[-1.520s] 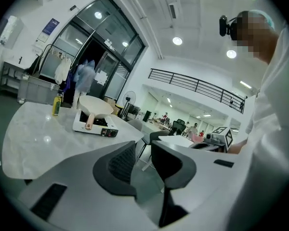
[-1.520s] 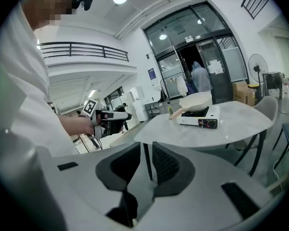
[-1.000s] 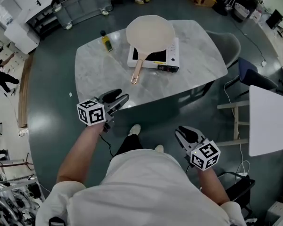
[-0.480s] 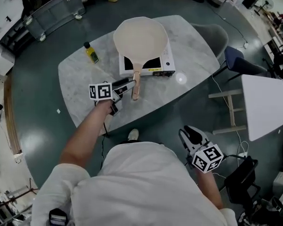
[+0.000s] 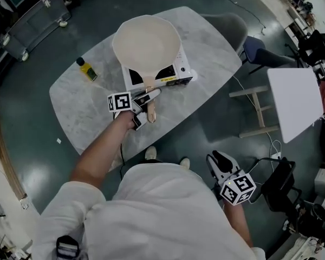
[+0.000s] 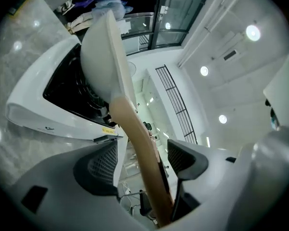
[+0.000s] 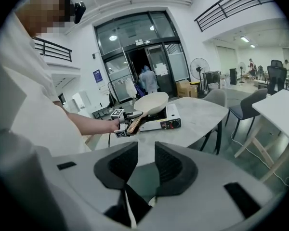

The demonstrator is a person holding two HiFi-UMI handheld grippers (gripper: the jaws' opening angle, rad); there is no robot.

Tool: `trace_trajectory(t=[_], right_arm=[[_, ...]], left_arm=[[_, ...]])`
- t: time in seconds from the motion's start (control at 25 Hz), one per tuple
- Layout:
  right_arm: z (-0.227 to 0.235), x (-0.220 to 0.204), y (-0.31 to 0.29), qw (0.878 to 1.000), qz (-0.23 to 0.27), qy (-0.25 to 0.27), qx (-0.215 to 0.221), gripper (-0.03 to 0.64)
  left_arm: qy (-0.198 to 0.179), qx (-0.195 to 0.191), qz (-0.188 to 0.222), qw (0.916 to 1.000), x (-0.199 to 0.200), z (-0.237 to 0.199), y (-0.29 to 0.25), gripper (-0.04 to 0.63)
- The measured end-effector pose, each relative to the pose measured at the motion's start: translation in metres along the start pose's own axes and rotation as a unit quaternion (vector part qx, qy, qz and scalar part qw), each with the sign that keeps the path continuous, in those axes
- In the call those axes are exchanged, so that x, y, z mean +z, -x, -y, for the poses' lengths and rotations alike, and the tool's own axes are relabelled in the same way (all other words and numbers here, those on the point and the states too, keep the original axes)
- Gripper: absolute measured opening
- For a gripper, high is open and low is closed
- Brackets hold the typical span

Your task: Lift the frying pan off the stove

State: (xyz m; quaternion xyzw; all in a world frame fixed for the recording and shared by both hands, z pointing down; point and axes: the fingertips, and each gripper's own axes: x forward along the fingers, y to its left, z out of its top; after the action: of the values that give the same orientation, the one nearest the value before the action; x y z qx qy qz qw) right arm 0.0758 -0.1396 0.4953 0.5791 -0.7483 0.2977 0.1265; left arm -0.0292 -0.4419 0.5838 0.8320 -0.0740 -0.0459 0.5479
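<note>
A cream frying pan (image 5: pixel 146 41) sits on a white portable stove (image 5: pixel 176 69) on the marble table (image 5: pixel 86 110). Its wooden handle (image 5: pixel 150 103) points toward me. My left gripper (image 5: pixel 147 103) reaches around that handle. In the left gripper view the handle (image 6: pixel 135 138) runs between the two pads (image 6: pixel 102 165) with a gap on each side, and the jaws are opening. My right gripper (image 5: pixel 220 162) hangs low at my right side, away from the table. It is open with nothing between its pads (image 7: pixel 119 163), and it looks across at the pan (image 7: pixel 151 103).
A small yellow oil bottle (image 5: pixel 87 69) stands on the table left of the stove. A grey chair (image 5: pixel 233 23) and a blue chair (image 5: pixel 260 53) sit at the table's far right. A white side table (image 5: pixel 295 102) and a wooden stool frame (image 5: pixel 254 112) stand to the right.
My left gripper has moved forward from near my body to the pan's handle, and its jaws now straddle it. The right gripper has stayed low at my side.
</note>
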Motion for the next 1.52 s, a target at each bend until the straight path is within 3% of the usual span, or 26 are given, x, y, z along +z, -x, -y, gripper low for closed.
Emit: trace_trajectory(t=[0.2,0.24,0.36,0.44,0.92,1.32,1.52], right_arm=[[0.003,0.005,0.003,1.0,0.006,-0.013,-0.026,0.112],[0.004,0.005,0.005,0.999,0.006,-0.015,-0.029,0.112],[0.008,0.002,0.01,0.999,0.007,-0.025,-0.04,0.109],[0.012,-0.001,0.011,0.998,0.006,-0.032,-0.045,0.106],[0.017,0.0,0.008,0.999,0.004,-0.02,-0.032,0.103],[0.03,-0.011,0.02,1.0,-0.002,-0.025,-0.019,0.103],[0.039,-0.015,0.026,1.0,-0.008,-0.021,-0.005,0.103]], left_arm=[[0.045,-0.03,0.002,0.9985,0.004,-0.007,-0.011,0.31],[0.057,-0.039,0.004,0.9976,0.005,-0.007,-0.012,0.285],[0.079,-0.061,0.001,0.995,0.006,0.0,-0.016,0.125],[0.081,-0.065,-0.004,0.9946,0.005,0.0,-0.018,0.109],[0.033,-0.035,-0.026,0.9985,0.005,0.012,-0.03,0.111],[0.003,-0.012,-0.016,0.9998,0.007,0.021,-0.035,0.117],[-0.006,-0.018,0.004,0.9998,0.012,0.043,-0.036,0.118]])
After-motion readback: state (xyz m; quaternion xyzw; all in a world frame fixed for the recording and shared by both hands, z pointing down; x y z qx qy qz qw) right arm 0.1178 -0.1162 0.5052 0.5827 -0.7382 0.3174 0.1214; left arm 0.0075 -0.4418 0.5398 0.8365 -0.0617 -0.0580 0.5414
